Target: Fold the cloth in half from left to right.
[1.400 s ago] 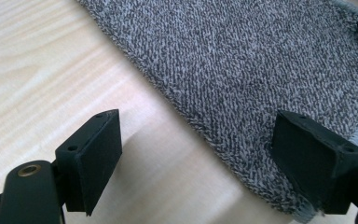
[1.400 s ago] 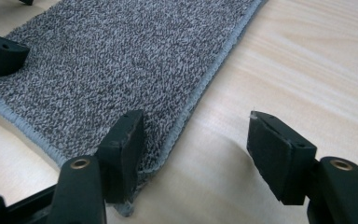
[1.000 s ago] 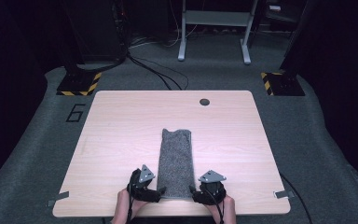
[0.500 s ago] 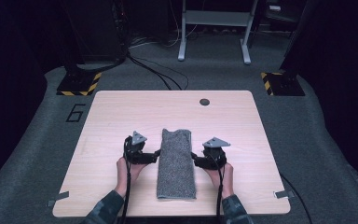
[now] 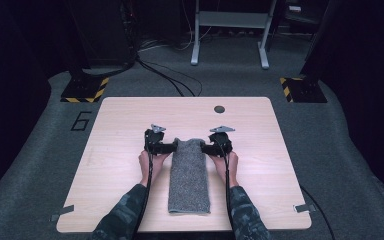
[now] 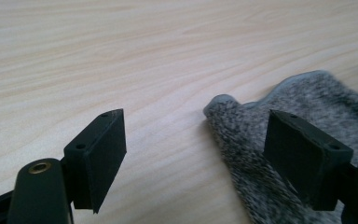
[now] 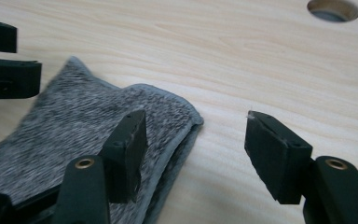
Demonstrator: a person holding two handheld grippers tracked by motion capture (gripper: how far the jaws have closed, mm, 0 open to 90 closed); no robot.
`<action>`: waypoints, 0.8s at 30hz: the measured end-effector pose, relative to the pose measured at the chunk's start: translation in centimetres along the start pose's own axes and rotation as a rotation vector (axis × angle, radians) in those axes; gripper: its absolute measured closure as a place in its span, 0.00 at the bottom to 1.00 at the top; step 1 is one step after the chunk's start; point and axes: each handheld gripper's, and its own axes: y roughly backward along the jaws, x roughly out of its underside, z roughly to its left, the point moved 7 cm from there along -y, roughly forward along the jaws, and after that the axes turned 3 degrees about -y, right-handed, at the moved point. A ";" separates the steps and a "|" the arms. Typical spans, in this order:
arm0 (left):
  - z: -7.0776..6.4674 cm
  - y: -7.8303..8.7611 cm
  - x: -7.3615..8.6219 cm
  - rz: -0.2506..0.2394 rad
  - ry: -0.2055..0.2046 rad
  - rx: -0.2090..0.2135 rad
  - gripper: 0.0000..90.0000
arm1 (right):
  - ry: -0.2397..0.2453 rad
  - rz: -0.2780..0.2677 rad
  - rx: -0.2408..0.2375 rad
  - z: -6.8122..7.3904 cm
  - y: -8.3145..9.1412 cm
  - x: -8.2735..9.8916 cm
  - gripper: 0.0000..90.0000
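A folded grey towel (image 5: 189, 175) lies lengthwise in the middle of the wooden table (image 5: 115, 170). My left gripper (image 5: 166, 147) is at its far left corner and my right gripper (image 5: 210, 148) at its far right corner, both low over the table. In the left gripper view the jaws (image 6: 196, 135) stand apart around the towel's corner (image 6: 233, 121), one over cloth, one over bare wood. In the right gripper view the gripper (image 7: 196, 135) likewise straddles the other corner (image 7: 168, 107). Both pairs of jaws have just been closing a little, and their pads do not press the cloth.
A round hole (image 5: 219, 108) sits in the tabletop beyond the right gripper. Past the table are black cables (image 5: 165, 75), two yellow-and-black striped bases (image 5: 85, 90), and a metal frame's legs (image 5: 230, 35). The other gripper (image 7: 4, 60) shows at the right gripper view's top left.
Both hands have moved from the table's near edge along the towel's sides to its far corners. The towel has stayed in place.
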 end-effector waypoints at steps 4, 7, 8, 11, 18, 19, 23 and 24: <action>0.2 -1.1 0.5 0.042 -0.038 -0.027 0.28 | 0.012 0.039 0.019 -0.4 -2.0 0.1 0.43; 0.3 -1.4 0.7 0.055 -0.042 -0.032 0.31 | 0.001 0.051 0.027 -0.5 -2.7 0.1 0.43; 0.2 -1.6 0.8 0.060 -0.039 -0.033 0.33 | 0.004 0.052 0.027 -0.6 -2.9 0.1 0.43; 0.2 -1.7 1.0 0.068 -0.046 -0.031 0.35 | 0.001 0.066 0.032 -0.5 -3.3 0.1 0.43; -0.6 -1.9 0.8 0.048 -0.079 -0.022 0.53 | 0.032 0.091 0.049 -0.3 -3.7 0.3 0.53; -0.7 -1.8 0.8 0.053 -0.086 -0.018 0.56 | 0.046 0.090 0.041 -0.3 -3.7 0.3 0.56; -1.1 -1.8 0.8 0.048 -0.111 -0.002 0.69 | 0.061 0.095 0.020 0.2 -3.7 0.3 0.68; -1.1 -1.8 0.8 0.048 -0.111 -0.002 0.73 | 0.061 0.095 0.020 0.2 -3.7 0.3 0.68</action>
